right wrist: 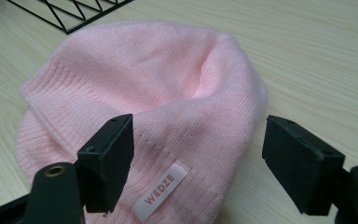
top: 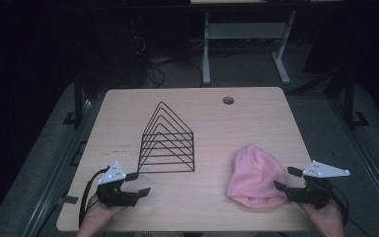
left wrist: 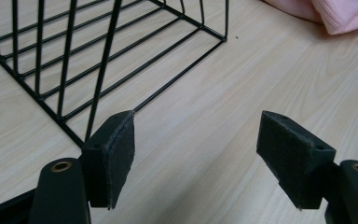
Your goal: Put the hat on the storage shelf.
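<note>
A pink knitted hat [top: 255, 176] lies flat on the wooden table [top: 202, 116] at the front right; in the right gripper view the hat [right wrist: 158, 93] shows a white label reading WEDZE. My right gripper [top: 287, 179] stands open at the hat's right edge, its jaws [right wrist: 198, 163] wide apart above the fabric with no grip on it. A black wire rack [top: 167, 143] with triangular dividers stands at the table's middle. My left gripper [top: 139, 183] rests open at the front left, just short of the rack's corner [left wrist: 74, 70], with bare table between its jaws [left wrist: 196, 154].
A round cable hole [top: 228, 100] sits near the table's far edge. Beyond the table, a white-legged desk frame [top: 246, 44] and cables stand on the dark floor. Bare wood lies between the rack and the hat.
</note>
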A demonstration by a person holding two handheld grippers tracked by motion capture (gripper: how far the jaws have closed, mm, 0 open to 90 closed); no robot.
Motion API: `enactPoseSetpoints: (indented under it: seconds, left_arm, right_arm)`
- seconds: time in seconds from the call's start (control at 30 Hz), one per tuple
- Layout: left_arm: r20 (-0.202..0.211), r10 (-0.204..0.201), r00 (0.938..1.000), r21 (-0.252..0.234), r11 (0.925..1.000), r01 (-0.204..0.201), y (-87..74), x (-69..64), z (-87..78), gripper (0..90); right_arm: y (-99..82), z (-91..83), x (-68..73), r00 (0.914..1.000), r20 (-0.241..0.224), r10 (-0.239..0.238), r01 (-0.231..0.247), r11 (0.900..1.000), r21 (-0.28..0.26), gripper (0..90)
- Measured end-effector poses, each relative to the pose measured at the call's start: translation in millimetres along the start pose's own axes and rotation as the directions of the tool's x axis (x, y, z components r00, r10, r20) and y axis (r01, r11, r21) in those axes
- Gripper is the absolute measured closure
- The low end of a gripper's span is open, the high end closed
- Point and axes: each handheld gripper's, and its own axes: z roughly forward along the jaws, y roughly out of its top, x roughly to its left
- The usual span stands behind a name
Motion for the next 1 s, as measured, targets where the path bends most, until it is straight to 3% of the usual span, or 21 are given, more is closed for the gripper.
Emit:
enactPoseSetpoints:
  seconds: [0.4,0.6,0.63,0.73,1.0]
  left_arm:
    - [0.054,0.023,0.9983,-0.006,0.9997,-0.023,7.4,-15.6,6.9,27.0]
    - [0.097,0.045,0.9942,0.003,0.9990,-0.046,16.5,-29.4,24.7,27.0]
    - [0.112,0.064,0.9917,0.014,0.9977,-0.066,21.3,-34.7,31.5,27.0]
    - [0.126,0.072,0.9894,0.015,0.9971,-0.075,26.5,-39.5,37.2,27.1]
    - [0.198,0.118,0.9732,0.022,0.9920,-0.124,47.1,-56.7,58.5,28.7]
  right_arm:
    - [0.3,-2.6,-2.0,0.9998,-0.014,0.016,-0.016,0.9999,-0.001,23.9]
    - [1.9,-0.4,0.1,0.9993,-0.031,0.020,-0.020,0.9997,0.011,23.5]
    - [2.6,-0.9,0.7,0.9993,-0.032,0.018,-0.018,0.9997,0.015,23.5]
    - [2.8,-2.3,1.2,0.9993,-0.033,0.020,-0.019,0.9997,0.012,23.5]
    - [1.3,-5.8,-4.3,0.9978,-0.052,0.043,-0.042,0.9990,0.017,23.7]
